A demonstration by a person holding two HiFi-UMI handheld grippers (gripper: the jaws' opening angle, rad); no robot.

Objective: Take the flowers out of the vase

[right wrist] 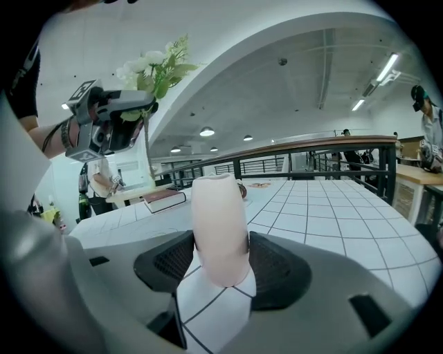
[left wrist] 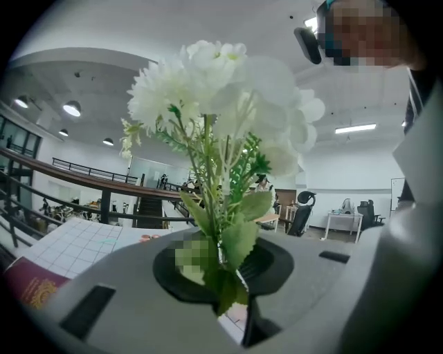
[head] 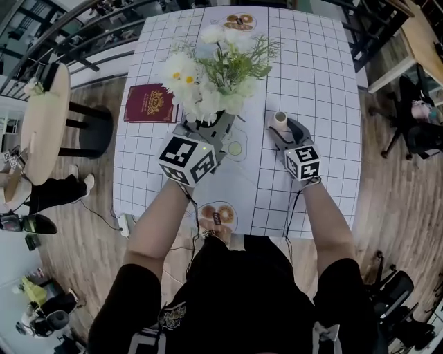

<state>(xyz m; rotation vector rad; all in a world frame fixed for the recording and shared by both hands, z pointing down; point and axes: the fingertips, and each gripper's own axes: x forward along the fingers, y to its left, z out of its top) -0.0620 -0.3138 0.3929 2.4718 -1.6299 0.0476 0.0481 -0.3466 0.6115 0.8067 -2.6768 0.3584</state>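
A bunch of white flowers [head: 208, 72] with green leaves is lifted clear of the vase, above the table. My left gripper [head: 216, 127] is shut on its stems; the left gripper view has the blooms [left wrist: 221, 104] towering over the jaws and the stems [left wrist: 225, 266] pinched between the pads. A small white vase [head: 280, 118] stands upright on the white gridded table [head: 318, 83]. My right gripper [head: 282, 133] is shut on it, and the right gripper view shows the vase [right wrist: 220, 228] held between both pads. My left gripper [right wrist: 111, 121] with the flowers [right wrist: 156, 66] hangs high at the left there.
A dark red booklet [head: 149, 104] lies on the table's left part. A round coaster [head: 239, 21] lies at the far edge, another [head: 217, 216] at the near edge, and a third round mark [head: 235, 148] between the grippers. A round side table [head: 43, 121] and a person's legs [head: 55, 190] are at left.
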